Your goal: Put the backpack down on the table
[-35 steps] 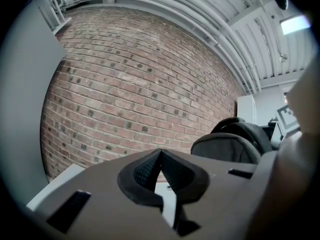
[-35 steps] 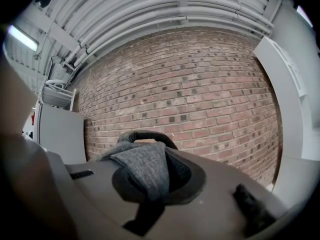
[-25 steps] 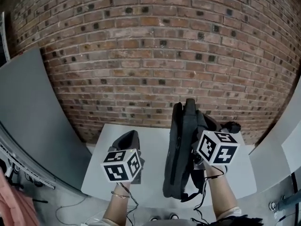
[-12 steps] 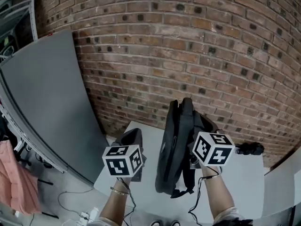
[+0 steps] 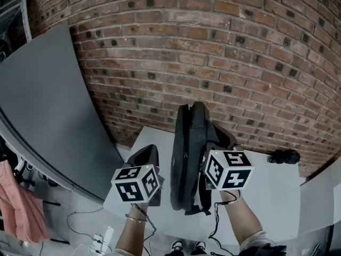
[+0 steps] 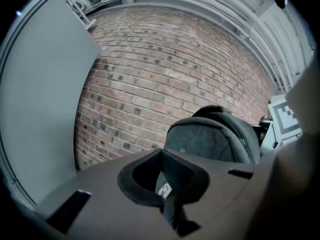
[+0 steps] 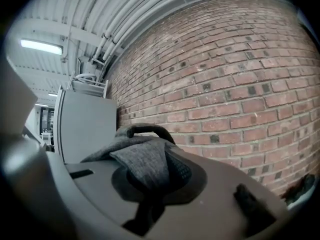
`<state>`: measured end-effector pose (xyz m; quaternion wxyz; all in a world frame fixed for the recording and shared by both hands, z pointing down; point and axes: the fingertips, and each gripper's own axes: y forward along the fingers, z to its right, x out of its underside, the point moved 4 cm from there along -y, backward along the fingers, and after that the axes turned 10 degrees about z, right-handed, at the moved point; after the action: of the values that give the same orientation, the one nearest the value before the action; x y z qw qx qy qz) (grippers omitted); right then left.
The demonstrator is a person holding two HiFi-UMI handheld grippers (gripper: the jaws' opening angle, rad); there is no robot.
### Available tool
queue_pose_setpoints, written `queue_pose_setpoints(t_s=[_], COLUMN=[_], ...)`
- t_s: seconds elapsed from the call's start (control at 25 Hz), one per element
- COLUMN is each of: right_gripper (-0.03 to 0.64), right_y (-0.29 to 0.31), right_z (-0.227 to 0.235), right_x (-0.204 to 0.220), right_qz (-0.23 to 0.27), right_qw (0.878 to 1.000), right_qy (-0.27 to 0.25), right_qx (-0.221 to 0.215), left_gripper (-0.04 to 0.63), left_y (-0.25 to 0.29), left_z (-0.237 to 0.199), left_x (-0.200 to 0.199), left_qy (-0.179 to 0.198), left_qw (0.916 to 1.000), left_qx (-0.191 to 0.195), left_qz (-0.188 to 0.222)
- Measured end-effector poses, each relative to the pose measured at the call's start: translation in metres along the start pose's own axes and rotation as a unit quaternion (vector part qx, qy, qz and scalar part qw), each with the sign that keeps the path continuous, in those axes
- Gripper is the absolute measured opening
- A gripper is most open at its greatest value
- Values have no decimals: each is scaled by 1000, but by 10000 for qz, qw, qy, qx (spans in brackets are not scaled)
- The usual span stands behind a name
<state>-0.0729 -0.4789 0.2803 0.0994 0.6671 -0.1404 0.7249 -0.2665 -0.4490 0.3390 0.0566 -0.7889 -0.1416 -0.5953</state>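
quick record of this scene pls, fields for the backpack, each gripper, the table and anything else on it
backpack: dark grey, upright, over the table; whether its base touches cannot be told
table: white, set against a brick wall
right gripper: jaws shut on a fold of the backpack's grey fabric, near its top handle
left gripper: jaws together, beside the backpack, apart from it
also on table: small black object at the far right, too small to identify
left of table: grey panel
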Motion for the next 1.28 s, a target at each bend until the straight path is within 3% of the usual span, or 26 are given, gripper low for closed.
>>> queue_pose_setpoints(t_s=[0.32,0.88,1.28], right_gripper=[44,44,44], right_y=[-45,-115,-161], right_z=[40,104,157], right_x=[17,44,69], right_qz=[-303,-474,-680], right_qw=[9987,9955,9914], right_qy=[-184,-315,-113], right_qx=[358,760,1117], left_gripper=[12,12,12], left_y=[10,6,9], left_z=[47,122,170], left_x=[31,67,103], left_qy=[-159,90,195], left_qw=[9991,9973,9932], left_qx=[311,523,769], left_qz=[-221,-506,-848])
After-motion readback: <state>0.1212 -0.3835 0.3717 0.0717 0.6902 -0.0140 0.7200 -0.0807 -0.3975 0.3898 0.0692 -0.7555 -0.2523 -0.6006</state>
